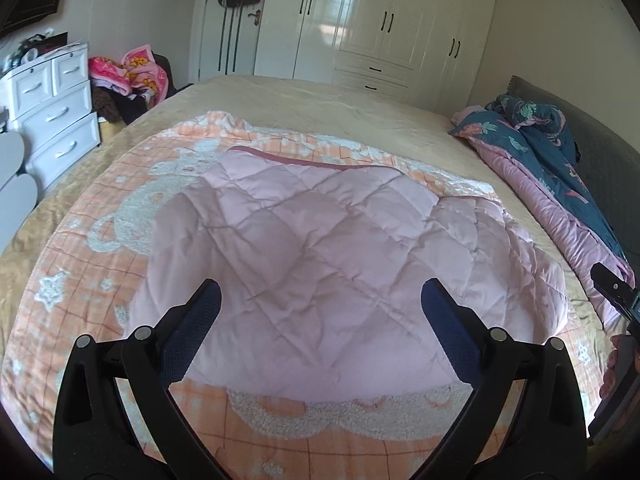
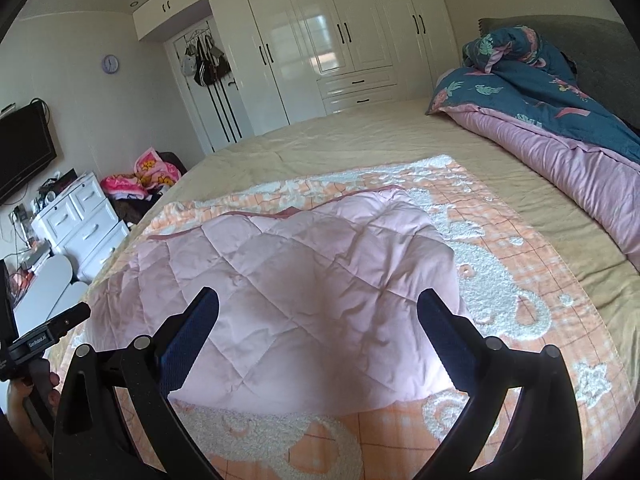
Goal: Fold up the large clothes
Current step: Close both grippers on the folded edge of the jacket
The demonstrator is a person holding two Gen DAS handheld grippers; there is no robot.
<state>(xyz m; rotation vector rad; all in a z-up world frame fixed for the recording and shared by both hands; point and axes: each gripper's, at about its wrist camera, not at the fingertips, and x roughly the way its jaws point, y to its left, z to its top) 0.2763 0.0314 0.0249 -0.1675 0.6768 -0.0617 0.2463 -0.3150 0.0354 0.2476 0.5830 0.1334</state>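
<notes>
A pink quilted garment (image 1: 320,256) lies folded into a compact rectangle on an orange and white blanket (image 1: 120,216) on the bed; it also shows in the right wrist view (image 2: 304,296), on the same blanket (image 2: 488,264). My left gripper (image 1: 320,300) is open and empty, hovering above the garment's near part. My right gripper (image 2: 318,304) is open and empty, also above the garment's near edge. The right gripper's body shows at the right edge of the left wrist view (image 1: 616,292), and the left gripper's body at the left edge of the right wrist view (image 2: 44,336).
A rolled teal and pink duvet (image 2: 560,120) lies along the headboard side of the beige bed (image 2: 360,136). A white drawer chest (image 1: 52,116) and a pile of pink clothes (image 1: 132,72) stand beside the bed. White wardrobes (image 2: 328,36) line the far wall.
</notes>
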